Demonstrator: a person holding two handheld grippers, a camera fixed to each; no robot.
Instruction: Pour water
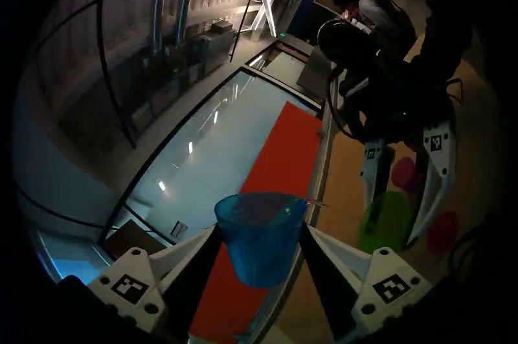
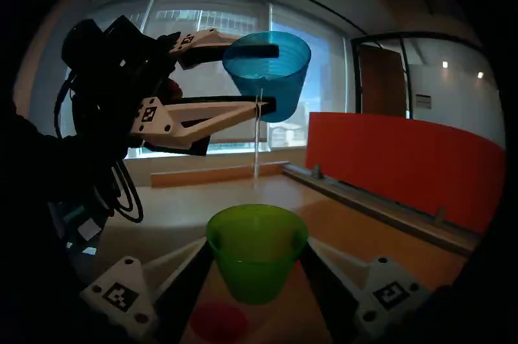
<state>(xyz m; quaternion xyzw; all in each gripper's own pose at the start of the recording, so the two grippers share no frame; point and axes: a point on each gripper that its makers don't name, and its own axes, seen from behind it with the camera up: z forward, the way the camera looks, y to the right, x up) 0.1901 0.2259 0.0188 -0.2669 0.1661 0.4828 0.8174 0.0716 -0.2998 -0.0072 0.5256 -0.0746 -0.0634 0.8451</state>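
In the left gripper view my left gripper [image 1: 261,243] is shut on a translucent blue cup [image 1: 259,214]. The right gripper view shows that blue cup [image 2: 269,68] held high and tipped on its side in the left gripper [image 2: 262,80]. A thin pale streak [image 2: 257,143], seemingly water, runs down from the cup's lower rim. Below and nearer, my right gripper [image 2: 256,260] is shut on an upright green cup [image 2: 256,240] just above the wooden table [image 2: 337,214]. From the left gripper view, the green cup [image 1: 386,221] sits between the right gripper's [image 1: 394,217] white fingers.
An orange partition [image 2: 414,162] runs along the table's far right edge, with a metal rail [image 2: 375,205] at its foot. A red disc [image 2: 217,321] lies on the table under the green cup, and pink and red discs [image 1: 442,232] lie nearby. Large windows [image 2: 194,39] stand behind.
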